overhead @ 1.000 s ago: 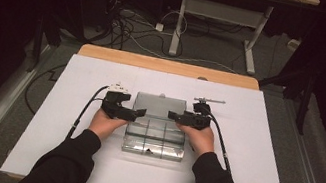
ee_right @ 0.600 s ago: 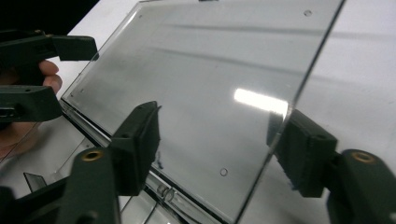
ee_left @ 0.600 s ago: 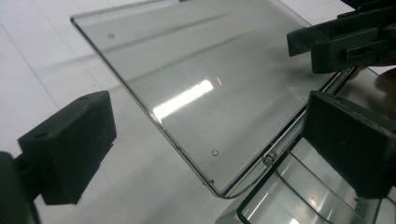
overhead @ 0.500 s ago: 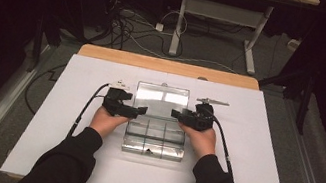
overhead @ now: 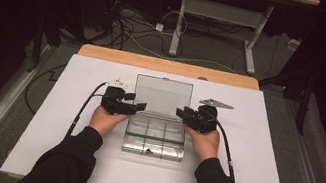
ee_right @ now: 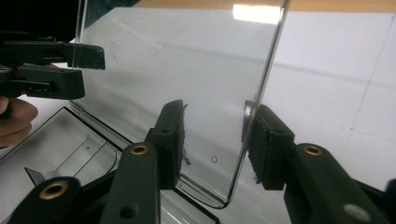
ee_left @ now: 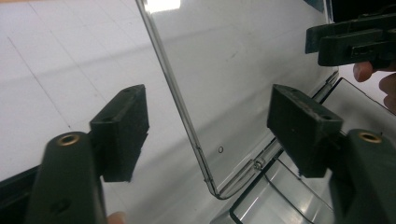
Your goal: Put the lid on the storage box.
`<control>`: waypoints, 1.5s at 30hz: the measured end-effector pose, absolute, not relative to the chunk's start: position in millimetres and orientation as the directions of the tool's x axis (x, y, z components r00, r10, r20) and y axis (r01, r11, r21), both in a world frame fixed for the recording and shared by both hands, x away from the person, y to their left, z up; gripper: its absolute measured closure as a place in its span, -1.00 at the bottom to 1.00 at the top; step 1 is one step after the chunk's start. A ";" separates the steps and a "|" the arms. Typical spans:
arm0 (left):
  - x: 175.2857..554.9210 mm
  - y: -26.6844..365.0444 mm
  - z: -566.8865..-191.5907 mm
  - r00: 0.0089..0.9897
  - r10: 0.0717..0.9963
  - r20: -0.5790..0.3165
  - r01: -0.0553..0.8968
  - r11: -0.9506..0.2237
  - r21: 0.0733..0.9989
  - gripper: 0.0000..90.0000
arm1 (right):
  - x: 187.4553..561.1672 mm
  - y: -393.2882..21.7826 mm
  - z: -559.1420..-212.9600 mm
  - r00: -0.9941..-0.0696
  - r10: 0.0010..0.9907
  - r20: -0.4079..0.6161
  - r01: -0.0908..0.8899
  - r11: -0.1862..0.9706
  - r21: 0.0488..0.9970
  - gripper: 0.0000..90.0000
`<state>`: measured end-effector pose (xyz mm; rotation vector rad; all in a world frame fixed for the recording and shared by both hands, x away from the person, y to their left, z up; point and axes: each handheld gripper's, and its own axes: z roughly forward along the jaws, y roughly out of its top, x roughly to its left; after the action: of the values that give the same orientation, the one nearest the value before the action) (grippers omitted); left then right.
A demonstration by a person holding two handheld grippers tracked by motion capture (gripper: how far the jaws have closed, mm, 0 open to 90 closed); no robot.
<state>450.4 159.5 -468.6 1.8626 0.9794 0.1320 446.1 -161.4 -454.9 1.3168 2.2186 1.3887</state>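
Since the earlier frames the clear lid (overhead: 162, 96) of the plastic box (overhead: 154, 138) has swung up from nearly flat to standing almost upright on its rear hinge, and both sets of fingers have just been closing around its side edges. The box sits in the middle of the white worktop (overhead: 40, 141), between the person's two hands. The left gripper (overhead: 136, 108) has its fingers apart on either side of the lid's left edge; in the left gripper view a gap shows between each black pad and the thin clear sheet, so they straddle it without pressing. The right gripper (overhead: 182, 114) brackets the lid's right edge more narrowly; in the right gripper view one pad sits just against the edge, but the see-through plastic and its glare make it hard to tell whether the fingers truly clamp. The lid is a flat, glossy pane with rounded corners and a small hole near its lower corner. The tray below is clear too, split by low walls into compartments, its contents hard to make out. Dark sleeves cover both forearms, cut off by the bottom edge.
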 end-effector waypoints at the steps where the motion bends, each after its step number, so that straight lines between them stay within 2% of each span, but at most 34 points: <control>1: 449.8 159.7 -467.9 0.672 0.672 -0.312 0.562 -0.188 0.806 -0.23 | 445.1 -161.7 -454.5 -0.581 0.773 0.256 0.566 0.158 0.809 0.38; 10: 442.6 158.0 -462.6 0.706 0.657 -0.265 0.517 -0.222 0.827 0.15 | 437.0 -162.3 -450.4 -0.593 0.777 0.210 0.528 0.178 0.830 0.48; 22: 432.4 161.8 -461.7 0.707 0.663 -0.245 0.487 -0.206 0.848 0.40 | 428.4 -162.3 -447.7 -0.604 0.779 0.167 0.491 0.199 0.848 0.51; 35: 424.8 162.2 -459.0 0.723 0.657 -0.212 0.459 -0.228 0.859 0.44 | 417.9 -166.3 -443.5 -0.604 0.787 0.128 0.479 0.230 0.847 0.54; 43: 421.0 162.6 -459.2 0.729 0.656 -0.197 0.443 -0.232 0.866 0.43 | 398.5 -176.9 -439.9 -0.613 0.784 0.098 0.453 0.247 0.856 0.73; 45: 419.2 162.5 -459.0 0.730 0.657 -0.191 0.438 -0.235 0.868 0.43 | 395.2 -176.1 -437.4 -0.622 0.777 0.091 0.444 0.255 0.859 0.84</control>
<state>419.2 162.5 -459.0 1.8754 0.8471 0.2588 395.2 -176.1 -437.4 1.1186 2.1812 1.3131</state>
